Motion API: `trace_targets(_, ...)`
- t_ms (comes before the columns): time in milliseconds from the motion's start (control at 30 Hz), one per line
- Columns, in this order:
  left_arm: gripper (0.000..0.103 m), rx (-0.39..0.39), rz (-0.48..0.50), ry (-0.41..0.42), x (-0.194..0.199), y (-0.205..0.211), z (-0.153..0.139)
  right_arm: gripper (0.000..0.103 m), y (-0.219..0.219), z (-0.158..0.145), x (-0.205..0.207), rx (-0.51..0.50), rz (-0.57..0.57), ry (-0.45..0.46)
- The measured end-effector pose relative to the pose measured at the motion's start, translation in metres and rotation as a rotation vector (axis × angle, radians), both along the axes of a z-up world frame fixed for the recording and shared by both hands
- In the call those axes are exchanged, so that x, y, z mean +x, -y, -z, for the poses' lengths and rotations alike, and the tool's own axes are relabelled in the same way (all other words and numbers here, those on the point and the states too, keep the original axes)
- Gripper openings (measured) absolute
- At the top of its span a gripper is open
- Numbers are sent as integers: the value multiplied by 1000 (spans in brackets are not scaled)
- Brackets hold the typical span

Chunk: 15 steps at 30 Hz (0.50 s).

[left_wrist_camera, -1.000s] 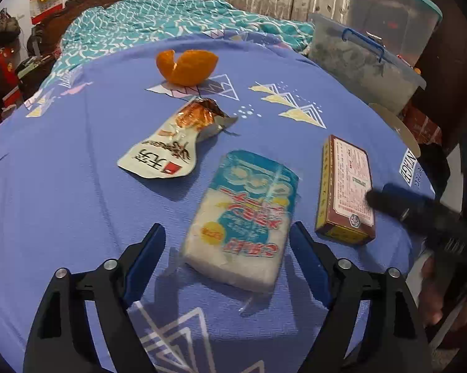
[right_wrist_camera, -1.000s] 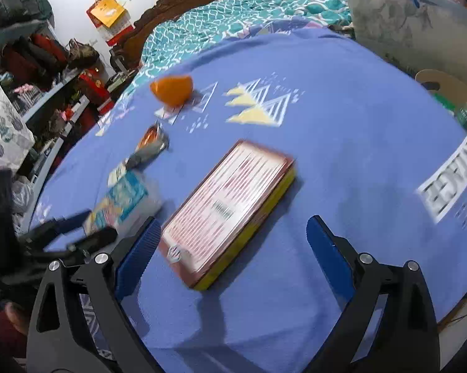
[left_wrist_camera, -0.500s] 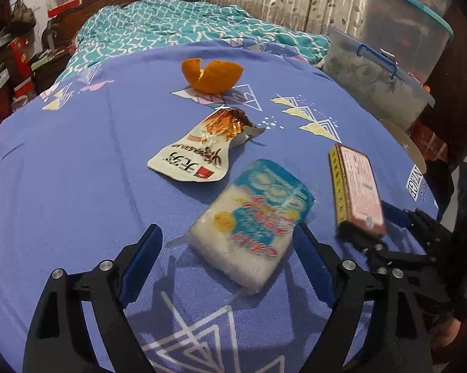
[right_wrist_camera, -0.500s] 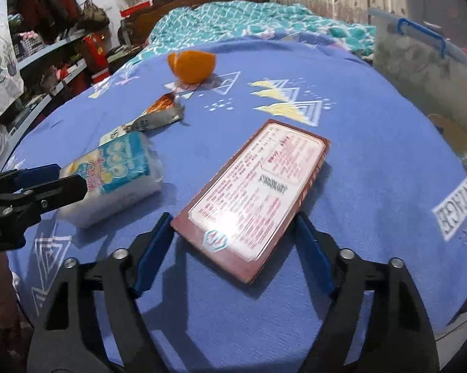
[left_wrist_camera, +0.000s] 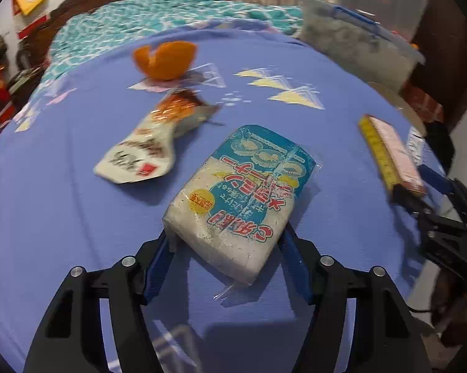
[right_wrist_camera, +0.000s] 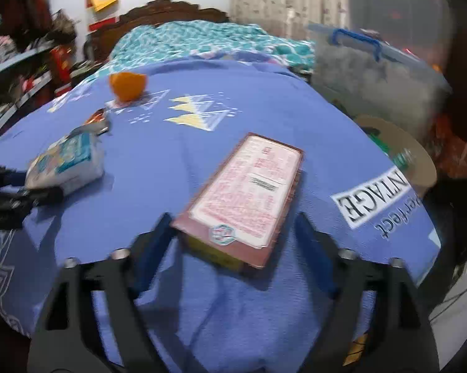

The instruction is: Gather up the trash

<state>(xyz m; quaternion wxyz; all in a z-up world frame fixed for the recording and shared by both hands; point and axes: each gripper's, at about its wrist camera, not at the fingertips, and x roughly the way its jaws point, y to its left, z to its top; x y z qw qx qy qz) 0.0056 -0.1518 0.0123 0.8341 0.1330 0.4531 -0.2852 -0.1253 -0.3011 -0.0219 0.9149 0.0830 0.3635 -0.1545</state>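
On a bed's blue cover (left_wrist_camera: 47, 211), our left claw (left_wrist_camera: 225, 250) is closing on a wrapped white packet (left_wrist_camera: 239, 199), pads at its near corners. Our right claw (right_wrist_camera: 233, 242) is opening, spread around a flat red box (right_wrist_camera: 249, 192) — not gripping. To do this well, we should centre each item between the pads before lifting — the wrapper looks slippery.

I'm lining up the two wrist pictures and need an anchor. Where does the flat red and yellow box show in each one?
Left wrist view: the flat red and yellow box sits at the far right edge, seen edge-on, in front of the right gripper.
Right wrist view: the box lies at lower centre, its near end between that gripper's fingers.
Shared landmark: the orange peel at the far side of the blue cloth.
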Motion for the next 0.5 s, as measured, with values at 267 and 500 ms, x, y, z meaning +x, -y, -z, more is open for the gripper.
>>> trace_targets(267, 61, -9, 84, -22, -5, 46, -4, 90, 15, 9, 0, 59, 22, 14)
trace_targets(500, 60, -12, 163, -44, -2, 99, -8, 68, 30, 10, -7, 64, 42, 65)
